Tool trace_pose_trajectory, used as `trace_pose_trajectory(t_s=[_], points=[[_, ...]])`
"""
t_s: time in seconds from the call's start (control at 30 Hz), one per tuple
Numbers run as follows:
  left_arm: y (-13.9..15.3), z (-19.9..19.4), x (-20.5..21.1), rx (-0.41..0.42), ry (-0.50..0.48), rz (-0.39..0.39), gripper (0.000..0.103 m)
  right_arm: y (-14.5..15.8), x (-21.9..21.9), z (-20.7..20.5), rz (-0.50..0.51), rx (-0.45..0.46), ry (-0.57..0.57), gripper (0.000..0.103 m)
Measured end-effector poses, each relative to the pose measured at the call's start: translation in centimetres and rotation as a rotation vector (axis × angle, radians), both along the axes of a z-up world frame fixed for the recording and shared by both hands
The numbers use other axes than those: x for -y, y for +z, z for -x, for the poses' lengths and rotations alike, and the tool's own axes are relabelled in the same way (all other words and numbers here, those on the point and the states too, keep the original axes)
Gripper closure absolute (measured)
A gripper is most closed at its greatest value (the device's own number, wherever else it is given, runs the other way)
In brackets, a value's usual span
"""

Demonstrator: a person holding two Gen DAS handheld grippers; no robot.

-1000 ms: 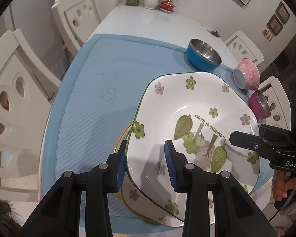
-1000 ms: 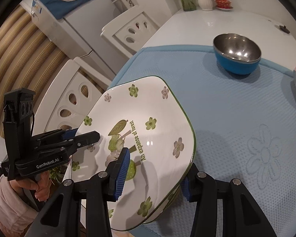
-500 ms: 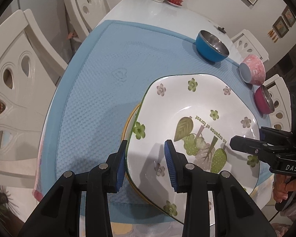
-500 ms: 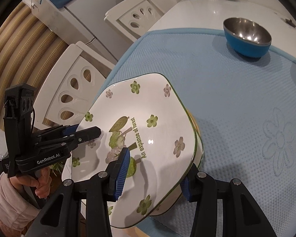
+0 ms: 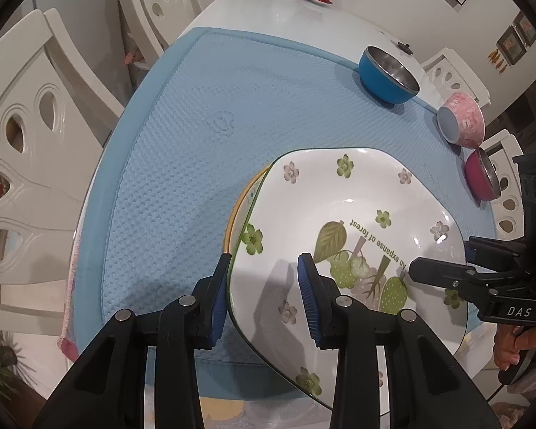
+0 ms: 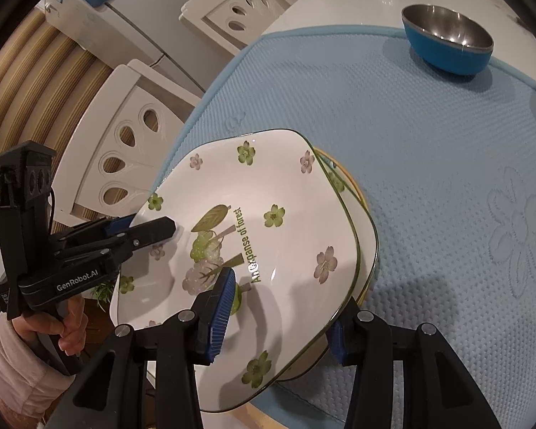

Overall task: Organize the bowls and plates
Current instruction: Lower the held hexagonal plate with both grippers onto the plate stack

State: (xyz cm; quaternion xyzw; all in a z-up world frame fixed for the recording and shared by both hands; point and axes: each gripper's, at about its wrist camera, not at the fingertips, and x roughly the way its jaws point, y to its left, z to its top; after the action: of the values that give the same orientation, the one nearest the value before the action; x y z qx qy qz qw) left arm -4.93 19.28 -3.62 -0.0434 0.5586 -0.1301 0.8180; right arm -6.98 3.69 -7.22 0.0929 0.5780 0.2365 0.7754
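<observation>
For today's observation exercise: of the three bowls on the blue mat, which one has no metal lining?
The pink patterned bowl, between the blue bowl and the magenta bowl. Those two show shiny steel insides; this one's inside is plain and pale.

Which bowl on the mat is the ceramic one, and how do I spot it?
Start at the blue mat and follow its far right edge. Between the blue steel bowl and the magenta steel bowl sits the pink bowl: patterned pink outside, pale matte inside, no metal lining.
</observation>
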Motion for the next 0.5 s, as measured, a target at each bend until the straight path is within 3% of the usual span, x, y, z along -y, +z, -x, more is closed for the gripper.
trace_pose_trajectory(t_s=[0.5], points=[[-0.91, 0.03, 0.05, -0.031, -0.006, -0.004, 0.071, -0.81, -0.59, -0.33, 0.035, -0.056, -0.024, 0.058]])
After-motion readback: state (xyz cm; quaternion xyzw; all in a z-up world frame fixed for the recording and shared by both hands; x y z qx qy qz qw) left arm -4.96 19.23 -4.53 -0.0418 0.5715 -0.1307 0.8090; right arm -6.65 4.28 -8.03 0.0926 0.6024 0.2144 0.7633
